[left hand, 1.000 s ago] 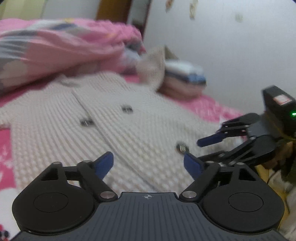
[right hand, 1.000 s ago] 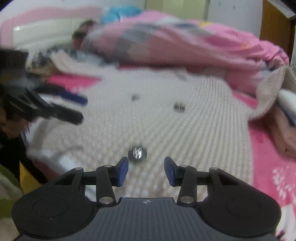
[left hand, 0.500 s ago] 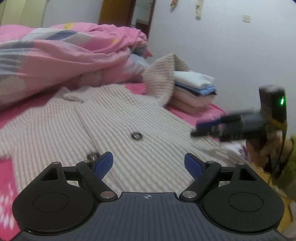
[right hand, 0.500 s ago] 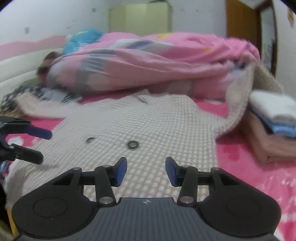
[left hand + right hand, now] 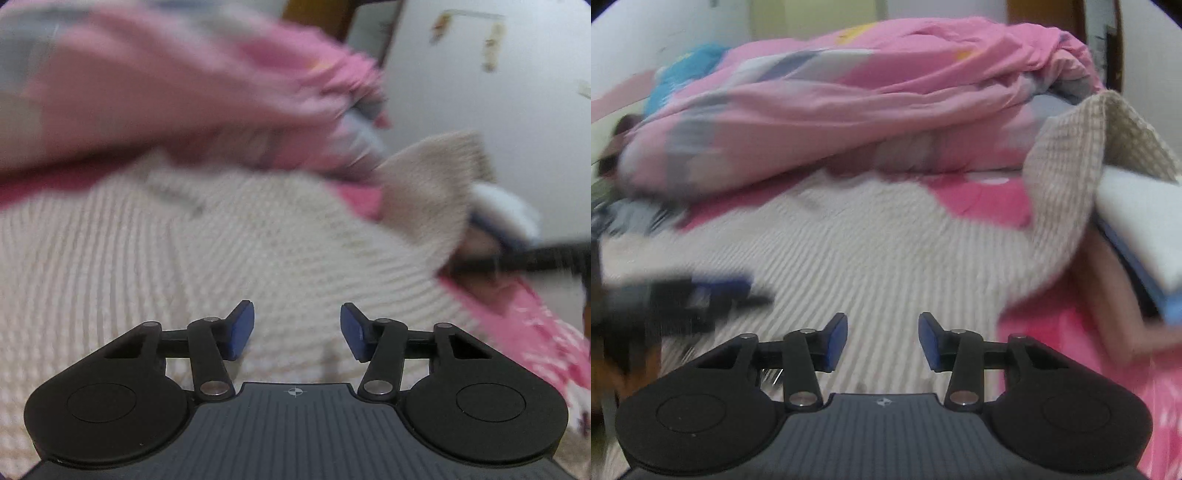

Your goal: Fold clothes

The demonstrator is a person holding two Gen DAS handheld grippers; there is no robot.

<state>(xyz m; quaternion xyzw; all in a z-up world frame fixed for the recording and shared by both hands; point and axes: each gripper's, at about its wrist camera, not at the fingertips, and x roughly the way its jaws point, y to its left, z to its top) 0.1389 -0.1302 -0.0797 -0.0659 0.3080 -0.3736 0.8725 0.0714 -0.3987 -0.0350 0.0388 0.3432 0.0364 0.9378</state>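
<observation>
Both grippers [image 5: 297, 330] [image 5: 882, 341] low over cardigan [image 5: 886, 258], fingers [image 5: 242, 328] apart, empty.

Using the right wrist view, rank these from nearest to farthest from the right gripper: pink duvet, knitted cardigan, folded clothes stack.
1. knitted cardigan: spread directly beneath and ahead of the right gripper.
2. folded clothes stack: off to the right.
3. pink duvet: heaped along the far side of the bed.

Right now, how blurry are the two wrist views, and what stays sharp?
Left wrist view: heavy motion blur smears the cream cardigan and pink quilt; only the left gripper is crisp. Right wrist view: milder blur, the right gripper sharp, room bowed by fisheye.
</observation>
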